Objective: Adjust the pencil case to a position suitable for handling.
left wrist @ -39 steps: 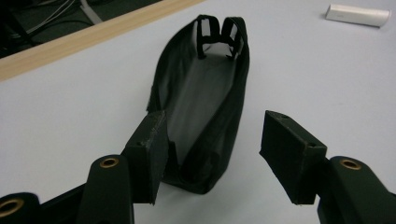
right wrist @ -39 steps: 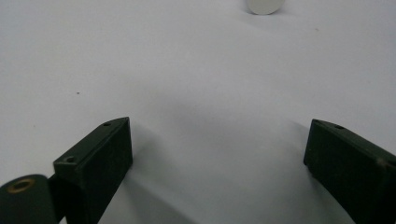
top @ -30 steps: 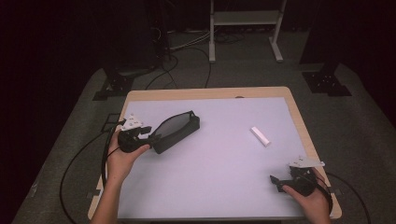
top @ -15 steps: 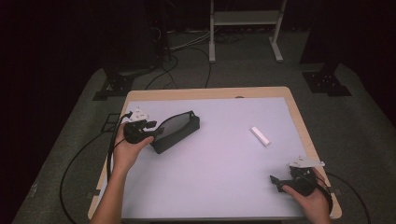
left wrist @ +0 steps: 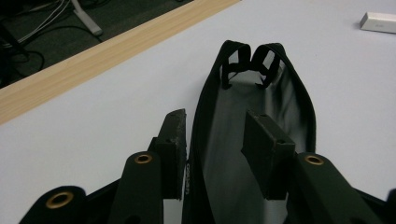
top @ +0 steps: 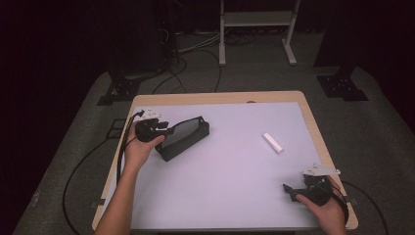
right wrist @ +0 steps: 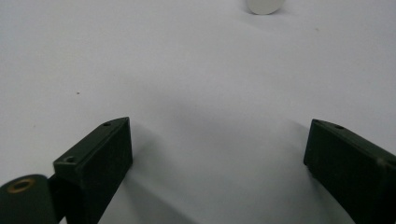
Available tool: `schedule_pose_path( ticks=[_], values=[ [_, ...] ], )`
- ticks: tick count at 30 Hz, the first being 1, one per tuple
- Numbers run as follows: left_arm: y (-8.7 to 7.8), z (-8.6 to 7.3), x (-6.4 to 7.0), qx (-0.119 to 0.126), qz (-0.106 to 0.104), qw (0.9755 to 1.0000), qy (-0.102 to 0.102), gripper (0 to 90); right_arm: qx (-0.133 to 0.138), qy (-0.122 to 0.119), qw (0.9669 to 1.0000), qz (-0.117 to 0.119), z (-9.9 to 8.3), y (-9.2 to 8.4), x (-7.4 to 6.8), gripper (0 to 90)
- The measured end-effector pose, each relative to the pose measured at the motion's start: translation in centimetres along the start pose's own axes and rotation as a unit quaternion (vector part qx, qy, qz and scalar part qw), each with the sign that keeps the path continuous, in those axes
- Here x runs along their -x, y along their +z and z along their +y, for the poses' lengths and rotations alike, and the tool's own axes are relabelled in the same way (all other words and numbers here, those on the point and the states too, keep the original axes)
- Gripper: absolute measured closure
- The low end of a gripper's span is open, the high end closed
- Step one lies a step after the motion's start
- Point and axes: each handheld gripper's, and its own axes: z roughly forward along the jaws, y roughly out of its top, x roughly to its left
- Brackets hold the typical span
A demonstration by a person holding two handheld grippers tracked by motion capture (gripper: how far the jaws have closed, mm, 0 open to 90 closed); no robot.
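1. The white table top is brightly and evenly lit from above; the room around it is nearly black.
2. Soft shadows fall beside the black pouch.
3. Close-up jaws look slightly blurred and grainy.

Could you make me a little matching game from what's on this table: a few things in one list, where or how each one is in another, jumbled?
Things:
1. black pouch
2. white block
3. left gripper
4. right gripper

States:
A. jaws wide apart over bare table
B. lies alone, right of middle
C. one jaw inside the opening, one outside
D. lies open at the left

Pairs: 1-D, 2-B, 3-C, 4-A
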Motion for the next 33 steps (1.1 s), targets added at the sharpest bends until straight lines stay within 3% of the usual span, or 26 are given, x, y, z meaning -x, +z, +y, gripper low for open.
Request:
schedule_pose_path(
  ticks=[13, 24, 33],
  values=[
    [1.9, 1.0, -0.5, -0.004, 0.006, 0.9999, 0.007, 65.1, 0.000, 0.001, 1.0000, 0.000, 0.0, 0.0, 0.0, 7.0],
    [3.8, 1.5, -0.6, -0.034, -0.002, 0.9992, 0.018, 71.4, 0.000, 0.000, 1.0000, 0.000, 0.0, 0.0, 0.0, 7.0],
    [4.9, 1.3, -0.7, -0.045, -0.009, 0.9989, 0.011, 77.7, 0.000, 0.000, 1.0000, 0.000, 0.0, 0.0, 0.0, 7.0]
  ],
)
